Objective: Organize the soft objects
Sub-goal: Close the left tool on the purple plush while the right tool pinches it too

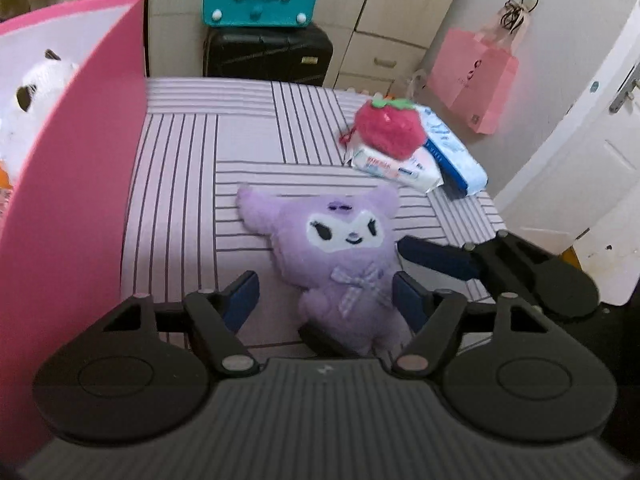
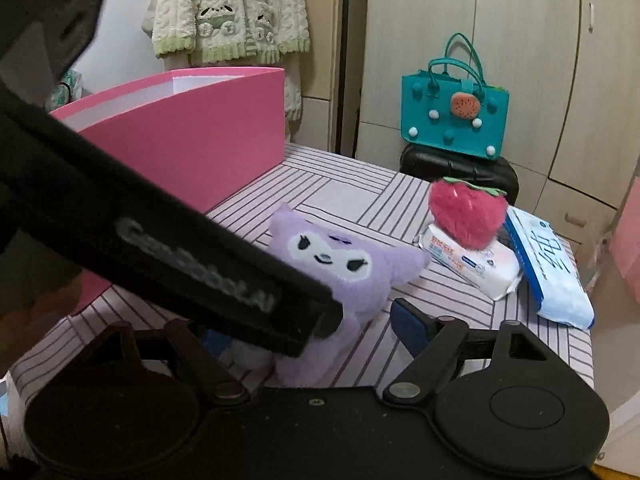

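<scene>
Here, your two grippers are both low over the striped surface (image 1: pixel 248 128).

Purple plush (image 1: pixel 344 264): it lies face up on the surface, near the front edge, with its legs toward you and its ears pointing away.

Left gripper (image 1: pixel 324 296): the jaws stand apart, one blue pad on each side of the plush body. The right pad is just beside the plush, the left pad is clearly away from it (I see no squeezing of the fabric).

Right gripper (image 2: pixel 316 332): the jaws stand apart around the lower part of the plush. The left side is mostly hidden behind the black body of your other gripper, so contact there I cannot tell.

Strawberry plush (image 1: pixel 390 126): it sits on top of a white wipes pack (image 1: pixel 394 168), at the far right part of the surface.

Blue tissue pack (image 1: pixel 452 148): it lies touching the wipes pack, on its right side.

Pink box (image 1: pixel 72 168): it stands open at the left of the surface, and a white plush toy (image 1: pixel 34 96) is inside.

Teal bag (image 2: pixel 456 116): it rests on a black suitcase (image 2: pixel 460 168) behind the surface.
</scene>
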The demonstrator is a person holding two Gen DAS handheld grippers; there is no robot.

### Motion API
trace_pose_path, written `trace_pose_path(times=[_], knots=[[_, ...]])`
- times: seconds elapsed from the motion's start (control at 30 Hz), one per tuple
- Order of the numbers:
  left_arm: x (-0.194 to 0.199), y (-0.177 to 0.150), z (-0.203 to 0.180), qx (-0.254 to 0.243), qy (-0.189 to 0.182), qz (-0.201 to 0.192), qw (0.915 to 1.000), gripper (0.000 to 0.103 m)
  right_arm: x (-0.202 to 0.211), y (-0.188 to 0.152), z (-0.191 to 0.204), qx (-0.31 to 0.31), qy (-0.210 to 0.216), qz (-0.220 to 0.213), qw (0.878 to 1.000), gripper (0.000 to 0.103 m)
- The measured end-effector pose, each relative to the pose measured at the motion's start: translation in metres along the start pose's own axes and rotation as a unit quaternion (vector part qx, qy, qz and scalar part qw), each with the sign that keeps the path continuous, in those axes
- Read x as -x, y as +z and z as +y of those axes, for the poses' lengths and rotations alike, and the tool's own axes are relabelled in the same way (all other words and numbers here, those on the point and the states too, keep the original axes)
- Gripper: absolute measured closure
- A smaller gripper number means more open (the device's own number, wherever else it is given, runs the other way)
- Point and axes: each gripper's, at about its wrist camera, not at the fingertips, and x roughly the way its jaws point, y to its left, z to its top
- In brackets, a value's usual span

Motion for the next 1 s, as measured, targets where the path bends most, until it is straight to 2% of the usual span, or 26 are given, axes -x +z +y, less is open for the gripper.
trace_pose_path(times=[0.13, 0.23, 0.37, 0.47, 0.53, 0.63, 0.77, 1.0], knots=[[-0.011, 0.002, 0.002, 0.008, -0.013, 0.015, 0.9998, 0.05, -0.003, -0.002, -0.006, -0.023, 0.013, 0.001, 1.0, 0.03], [-0.012, 0.002, 0.002, 0.012, -0.023, 0.011, 0.9996, 0.058, -0.005, -0.005, -0.012, -0.053, 0.026, 0.005, 0.998, 0.032], [-0.012, 0.002, 0.001, 0.018, -0.026, 0.011, 0.9994, 0.061, -0.005, -0.008, -0.009, -0.055, 0.019, -0.002, 0.998, 0.032], [-0.011, 0.001, 0.0, 0.019, -0.02, 0.008, 0.9996, 0.063, -0.004, -0.008, -0.005, -0.058, 0.013, -0.004, 0.998, 0.038], [-0.009, 0.001, -0.002, 0.015, -0.014, 0.003, 0.9998, 0.064, -0.001, -0.009, -0.005, -0.069, 0.018, -0.007, 0.997, 0.046], [-0.009, -0.001, -0.008, 0.005, -0.008, -0.003, 0.9999, 0.065, 0.002, -0.011, -0.008, -0.085, 0.023, -0.012, 0.996, 0.049], [-0.004, -0.003, -0.011, -0.001, -0.013, -0.005, 0.9999, 0.066, 0.011, -0.015, -0.003, -0.083, 0.018, -0.017, 0.996, 0.05], [0.017, -0.017, -0.019, -0.024, -0.015, -0.002, 0.9996, 0.066, 0.033, -0.024, 0.003, -0.084, 0.036, -0.029, 0.995, 0.049]])
